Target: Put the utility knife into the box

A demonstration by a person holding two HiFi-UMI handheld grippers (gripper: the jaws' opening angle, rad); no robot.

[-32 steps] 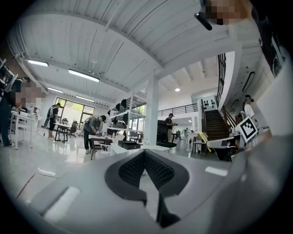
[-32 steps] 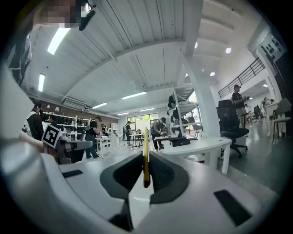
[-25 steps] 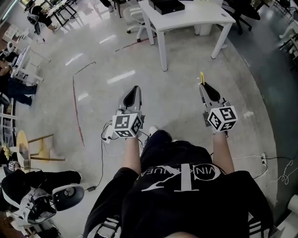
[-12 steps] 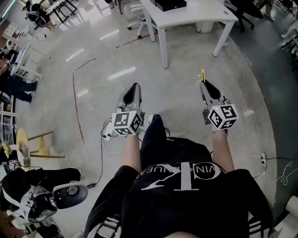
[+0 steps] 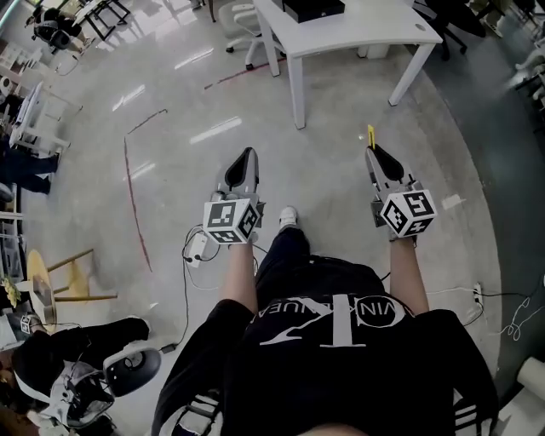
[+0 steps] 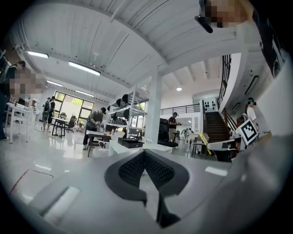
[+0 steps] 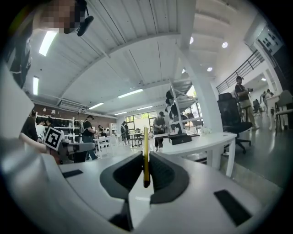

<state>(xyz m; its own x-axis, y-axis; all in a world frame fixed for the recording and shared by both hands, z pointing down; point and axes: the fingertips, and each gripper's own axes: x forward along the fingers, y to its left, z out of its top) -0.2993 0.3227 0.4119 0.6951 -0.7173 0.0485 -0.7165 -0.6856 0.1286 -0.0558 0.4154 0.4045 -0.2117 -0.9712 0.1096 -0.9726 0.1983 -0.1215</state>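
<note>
A thin yellow utility knife [image 7: 146,155] stands upright between the jaws of my right gripper [image 7: 145,170], which is shut on it. In the head view the utility knife [image 5: 370,137] pokes out past the tip of the right gripper [image 5: 375,155], held over the floor. My left gripper [image 5: 248,158] hangs level with it on the left, its jaws together with nothing between them; in its own view the left gripper [image 6: 144,153] shows pads meeting. A black box [image 5: 313,8] rests on the white table [image 5: 375,34] ahead; the box [image 7: 181,138] is also in the right gripper view.
A person's legs and a white shoe [image 5: 289,218] are below me. A cable and plug block [image 5: 195,249] lie on the floor left of the left gripper. A white chair [image 5: 239,24] stands left of the table. People and desks fill the far left.
The table and box have slid slightly right and up in the head view as the person steps forward. Both grippers keep their pose; the knife stays held.
</note>
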